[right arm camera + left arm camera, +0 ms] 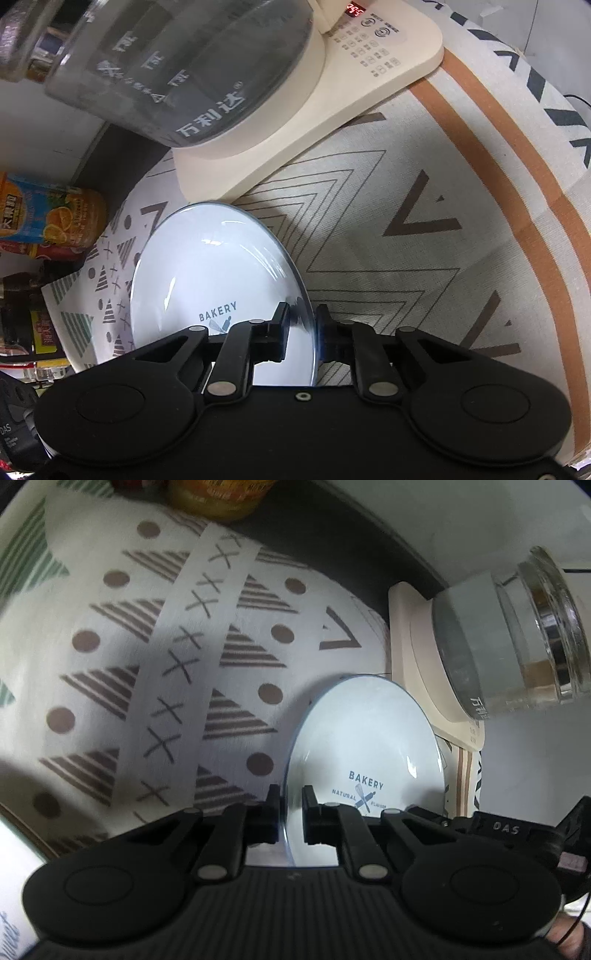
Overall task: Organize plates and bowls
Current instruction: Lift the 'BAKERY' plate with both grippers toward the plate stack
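Note:
A pale blue plate (364, 738) printed "BAKERY" is held on edge above the patterned cloth. My left gripper (291, 805) is shut on its near rim, one finger on each face. The same plate (207, 269) shows in the right wrist view, where my right gripper (302, 325) is shut on its right rim. Both grippers hold the plate at once. The other gripper (517, 830) shows at the right edge of the left wrist view. No bowl is in view.
A glass kettle (509, 635) on a cream base (332, 122) stands just behind the plate. An orange drink bottle (51, 218) and dark jars (22, 325) stand at the left. The patterned tablecloth (424, 258) covers the table.

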The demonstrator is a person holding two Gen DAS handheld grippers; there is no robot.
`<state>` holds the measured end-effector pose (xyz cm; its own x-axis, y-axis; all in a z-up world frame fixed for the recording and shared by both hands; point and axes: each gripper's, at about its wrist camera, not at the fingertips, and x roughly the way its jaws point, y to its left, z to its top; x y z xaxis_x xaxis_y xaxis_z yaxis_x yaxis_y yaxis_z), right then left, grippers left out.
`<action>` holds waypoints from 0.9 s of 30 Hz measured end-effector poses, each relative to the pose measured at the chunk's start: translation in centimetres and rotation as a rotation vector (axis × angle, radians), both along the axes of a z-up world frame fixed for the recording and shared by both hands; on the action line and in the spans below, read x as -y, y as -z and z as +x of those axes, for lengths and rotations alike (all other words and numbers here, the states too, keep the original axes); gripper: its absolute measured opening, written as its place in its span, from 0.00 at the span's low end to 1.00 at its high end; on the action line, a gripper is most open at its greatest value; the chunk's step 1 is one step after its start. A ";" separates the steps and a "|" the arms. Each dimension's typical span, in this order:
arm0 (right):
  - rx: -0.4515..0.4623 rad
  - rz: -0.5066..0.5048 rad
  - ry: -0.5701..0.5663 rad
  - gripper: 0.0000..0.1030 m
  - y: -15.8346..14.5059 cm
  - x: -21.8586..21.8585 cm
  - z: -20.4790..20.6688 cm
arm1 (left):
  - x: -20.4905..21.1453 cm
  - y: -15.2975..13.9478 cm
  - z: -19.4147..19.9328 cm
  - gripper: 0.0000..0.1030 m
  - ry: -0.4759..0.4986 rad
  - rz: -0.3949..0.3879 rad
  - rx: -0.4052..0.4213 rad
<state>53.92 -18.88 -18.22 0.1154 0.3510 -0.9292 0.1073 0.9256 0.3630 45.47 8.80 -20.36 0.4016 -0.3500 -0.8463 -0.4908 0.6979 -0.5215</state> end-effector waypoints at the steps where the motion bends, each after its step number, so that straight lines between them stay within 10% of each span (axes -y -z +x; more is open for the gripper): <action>1: 0.011 0.009 0.001 0.11 -0.3 0.0 -0.1 | -0.2 -0.1 -0.1 0.09 -0.005 -0.001 0.003; 27: 0.154 0.121 -0.062 0.07 -4.1 -8.0 -4.1 | -7.9 -5.0 -6.6 0.06 -0.080 0.063 0.108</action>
